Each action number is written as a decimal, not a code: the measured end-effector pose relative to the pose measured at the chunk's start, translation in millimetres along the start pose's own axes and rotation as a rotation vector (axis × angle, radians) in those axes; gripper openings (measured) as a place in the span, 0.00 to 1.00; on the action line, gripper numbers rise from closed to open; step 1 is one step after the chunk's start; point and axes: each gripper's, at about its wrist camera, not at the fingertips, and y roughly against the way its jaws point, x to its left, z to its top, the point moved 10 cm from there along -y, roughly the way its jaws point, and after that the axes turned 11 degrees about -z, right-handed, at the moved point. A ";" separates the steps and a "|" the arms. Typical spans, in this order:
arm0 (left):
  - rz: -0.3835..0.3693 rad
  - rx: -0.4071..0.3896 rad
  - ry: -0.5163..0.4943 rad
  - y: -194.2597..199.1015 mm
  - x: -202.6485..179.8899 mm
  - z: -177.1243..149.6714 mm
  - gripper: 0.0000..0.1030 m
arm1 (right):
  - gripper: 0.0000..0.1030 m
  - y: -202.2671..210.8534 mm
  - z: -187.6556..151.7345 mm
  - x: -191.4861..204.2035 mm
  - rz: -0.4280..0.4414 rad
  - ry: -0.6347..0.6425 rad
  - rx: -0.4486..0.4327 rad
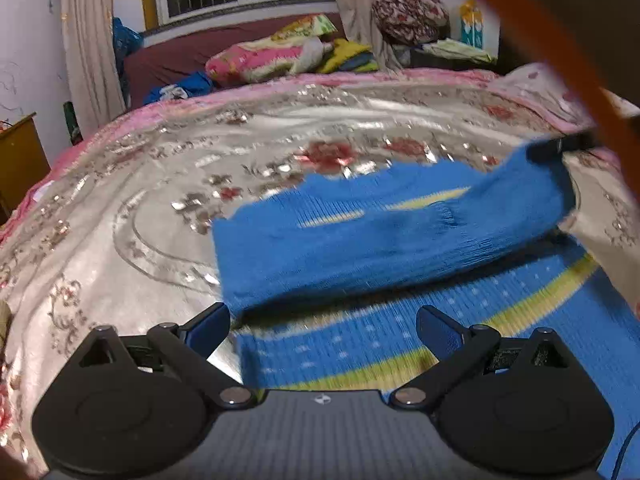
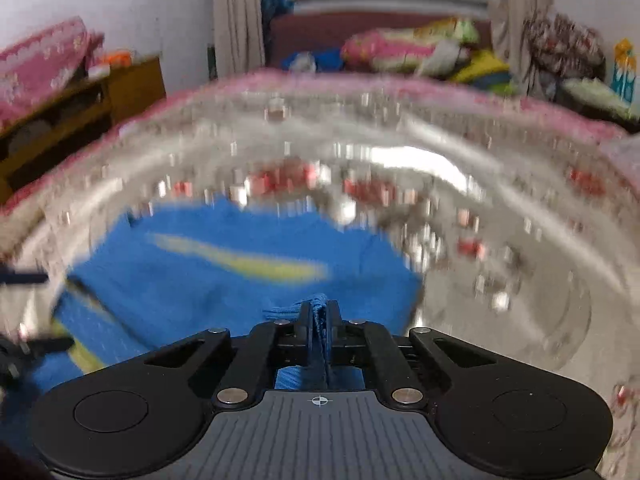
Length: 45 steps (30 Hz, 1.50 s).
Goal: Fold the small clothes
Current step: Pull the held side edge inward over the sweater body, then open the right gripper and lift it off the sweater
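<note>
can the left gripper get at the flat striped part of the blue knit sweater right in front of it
Probably yes. The left gripper is open, and the flat part of the blue knit sweater with yellow stripes lies between its fingers, nothing covering it. The right gripper holds the lifted fold further back, clear of that spot.

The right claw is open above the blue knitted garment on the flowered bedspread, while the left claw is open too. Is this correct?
Not quite. The right claw is shut on an edge of the blue knitted garment, as the right wrist view shows. The garment does lie on the flowered bedspread, and the left claw is indeed open.
</note>
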 end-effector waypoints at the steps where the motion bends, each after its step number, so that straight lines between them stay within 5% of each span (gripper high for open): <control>1: 0.006 -0.010 0.004 0.9 2.9 3.1 1.00 | 0.05 6.3 10.4 -0.2 0.005 -0.015 -0.030; 6: 0.040 -0.047 0.057 -2.7 22.8 13.1 1.00 | 0.05 26.6 52.9 -7.7 0.000 -0.079 -0.152; 13: 0.099 0.027 0.094 -26.3 44.6 -1.4 1.00 | 0.11 -59.5 -4.0 -13.3 -0.117 -0.112 0.117; 20: 0.112 -0.038 0.065 -10.6 49.2 16.2 1.00 | 0.12 -33.1 8.6 -21.9 -0.165 -0.136 0.015; 24: 0.126 -0.060 0.100 -17.3 58.4 29.9 1.00 | 0.12 -21.5 15.1 0.3 -0.092 -0.113 -0.007; 29: 0.160 0.057 0.076 -43.1 68.4 9.4 1.00 | 0.13 -51.7 -12.1 2.5 -0.226 -0.027 0.132; 32: 0.133 0.055 0.067 -39.1 61.1 -2.2 1.00 | 0.16 -53.9 -18.5 -19.3 -0.289 -0.085 0.166; 37: 0.125 0.020 0.118 -23.6 64.2 -12.3 1.00 | 0.16 -28.1 15.1 6.0 -0.268 -0.012 0.049; 40: 0.099 -0.003 0.148 -13.6 64.1 -18.4 1.00 | 0.16 -25.5 37.4 56.4 -0.110 0.026 0.008; 45: 0.065 -0.023 0.157 -7.2 65.7 -23.7 1.00 | 0.17 -57.2 42.3 147.8 0.124 0.136 0.084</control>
